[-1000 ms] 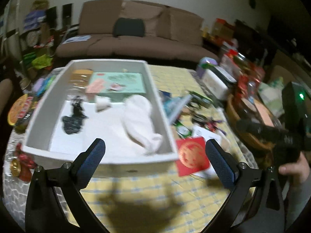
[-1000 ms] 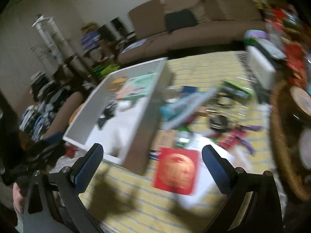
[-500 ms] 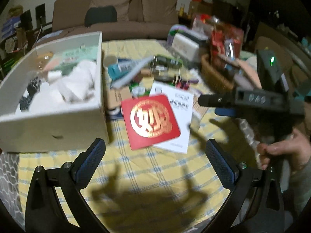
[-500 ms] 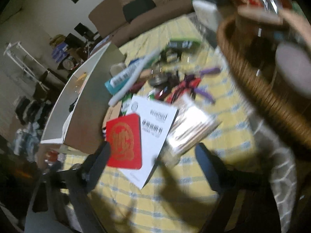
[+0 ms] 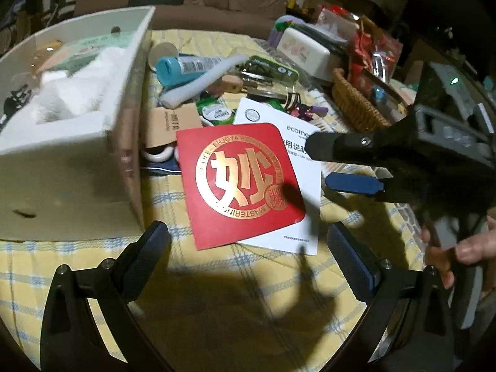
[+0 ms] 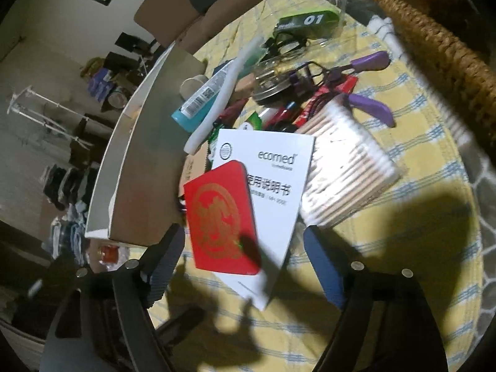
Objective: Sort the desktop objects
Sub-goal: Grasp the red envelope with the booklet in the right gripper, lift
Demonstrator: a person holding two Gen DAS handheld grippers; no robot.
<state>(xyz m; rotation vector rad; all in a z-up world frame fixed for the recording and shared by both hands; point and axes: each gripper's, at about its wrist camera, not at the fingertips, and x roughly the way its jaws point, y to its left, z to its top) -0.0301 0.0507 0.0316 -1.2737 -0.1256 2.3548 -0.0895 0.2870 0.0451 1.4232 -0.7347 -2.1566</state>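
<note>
A red card (image 5: pixel 238 183) with a gold emblem lies on a white booklet (image 5: pixel 297 136) on the yellow checked tablecloth, right of the white box (image 5: pixel 62 161). My left gripper (image 5: pixel 251 257) hovers open just in front of the card's near edge, with nothing between its fingers. My right gripper (image 5: pixel 334 167) comes in from the right, held by a hand (image 5: pixel 465 248), its tips over the booklet's right edge. In the right wrist view, the right gripper (image 6: pixel 245 248) stands open, with the red card (image 6: pixel 221 217) and the booklet (image 6: pixel 272 179) lying below between its fingers, not gripped.
Behind the card lie a blue tube (image 5: pixel 183 66), a green case (image 5: pixel 269 68), a packet of cotton swabs (image 6: pixel 344 167) and a purple-handled tool (image 6: pixel 369 62). A wicker basket (image 5: pixel 356 102) stands at the right. The white box (image 6: pixel 139 155) holds white cloth and small items.
Both grippers have come down toward the table and now frame the red card instead of the box. The right gripper's jaws have narrowed a little and its view has rolled.
</note>
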